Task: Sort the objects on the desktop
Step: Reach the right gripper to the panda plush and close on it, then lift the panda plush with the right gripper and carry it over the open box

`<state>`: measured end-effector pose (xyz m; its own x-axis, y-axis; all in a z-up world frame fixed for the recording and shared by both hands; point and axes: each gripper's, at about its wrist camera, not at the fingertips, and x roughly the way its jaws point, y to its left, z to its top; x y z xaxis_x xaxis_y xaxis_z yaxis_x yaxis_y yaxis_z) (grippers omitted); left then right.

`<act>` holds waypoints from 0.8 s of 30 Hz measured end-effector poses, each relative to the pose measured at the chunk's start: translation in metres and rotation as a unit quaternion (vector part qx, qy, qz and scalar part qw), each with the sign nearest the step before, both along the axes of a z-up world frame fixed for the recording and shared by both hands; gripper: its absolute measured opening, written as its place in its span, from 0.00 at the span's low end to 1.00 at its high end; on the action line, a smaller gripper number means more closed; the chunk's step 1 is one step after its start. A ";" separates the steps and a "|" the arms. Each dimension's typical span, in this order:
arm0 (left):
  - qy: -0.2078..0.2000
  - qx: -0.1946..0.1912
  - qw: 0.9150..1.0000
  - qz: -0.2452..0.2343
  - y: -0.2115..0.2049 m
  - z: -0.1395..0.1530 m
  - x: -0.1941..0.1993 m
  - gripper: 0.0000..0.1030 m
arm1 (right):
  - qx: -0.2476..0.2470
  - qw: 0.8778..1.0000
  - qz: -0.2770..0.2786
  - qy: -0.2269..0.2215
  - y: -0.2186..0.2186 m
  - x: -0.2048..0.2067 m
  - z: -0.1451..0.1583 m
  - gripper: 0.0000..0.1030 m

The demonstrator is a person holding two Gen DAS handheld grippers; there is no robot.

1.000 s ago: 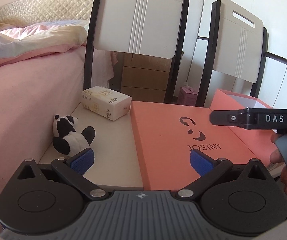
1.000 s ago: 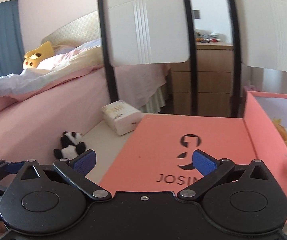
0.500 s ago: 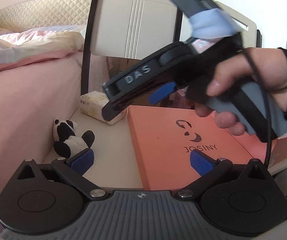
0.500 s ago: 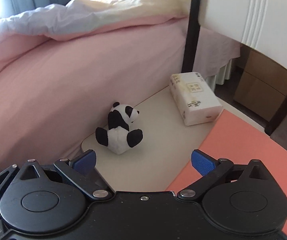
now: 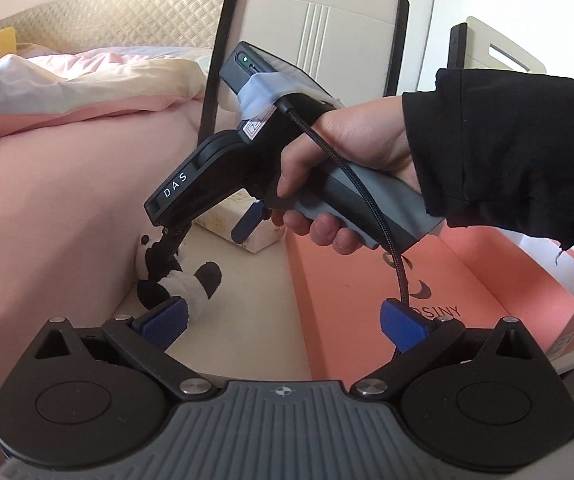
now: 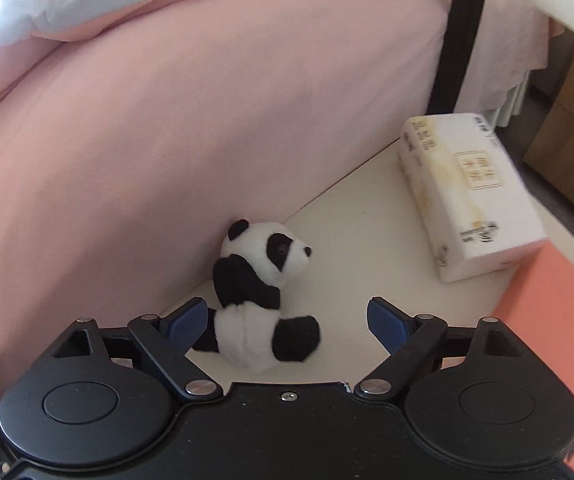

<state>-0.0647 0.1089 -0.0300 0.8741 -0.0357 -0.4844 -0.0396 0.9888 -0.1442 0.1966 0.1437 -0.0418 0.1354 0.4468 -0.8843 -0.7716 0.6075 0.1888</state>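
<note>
The right gripper [image 6: 287, 322] pointed steeply down at the toy panda [image 6: 261, 292] that sat on the cream table [image 6: 351, 276], just beside the pink bed [image 6: 135, 128]. Its 2 blue pads [image 6: 185, 322] stood on both sides of the panda's lower body, and the jaws were closing. The left pad was at the panda's side, but I cannot tell if it pressed; the right pad was clearly apart from the toy's leg. In the left wrist view the right hand [image 5: 343, 168], in a black sleeve [image 5: 499, 148], held this gripper by its grey handle, and the tool covered most of the panda [image 5: 179, 276] and part of the tissue pack [image 5: 247, 228].

The left gripper [image 5: 283, 322] hung lower and nearer, its jaws wide apart with nothing between them. A black cable [image 5: 371, 208] ran from the right tool down in front of the left gripper's right pad.

Behind the panda lay the white tissue pack [image 6: 471, 196], near but not touching it. To the right of it lay the flat orange lid [image 5: 371, 296] with dark letters. Beside the lid, farther right, stood the open orange box [image 5: 527, 264]; its inside looked pale, and what it held was not visible.

Farther back stood 2 white chairs [image 5: 319, 40] with black frames, and on the bed a pale duvet [image 5: 83, 80].
</note>
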 end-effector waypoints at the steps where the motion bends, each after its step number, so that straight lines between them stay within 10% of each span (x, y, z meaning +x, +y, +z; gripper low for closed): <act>1: 0.000 0.001 1.000 0.001 0.000 0.000 0.000 1.00 | -0.001 1.000 0.005 0.006 0.005 0.001 -0.004 0.81; 11: 0.000 -0.026 1.000 -0.011 0.007 0.001 0.002 1.00 | -0.014 0.998 0.050 0.022 0.038 -0.006 -0.035 0.56; 24: 0.012 -0.043 0.999 -0.029 0.004 0.001 0.004 1.00 | 0.004 1.000 0.023 0.012 0.005 -0.013 -0.022 0.49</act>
<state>-0.0604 0.1131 -0.0293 0.8577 -0.1277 -0.4981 0.0122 0.9735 -0.2284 0.1832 0.1488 -0.0637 0.0933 0.4588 -0.8836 -0.7935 0.5703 0.2123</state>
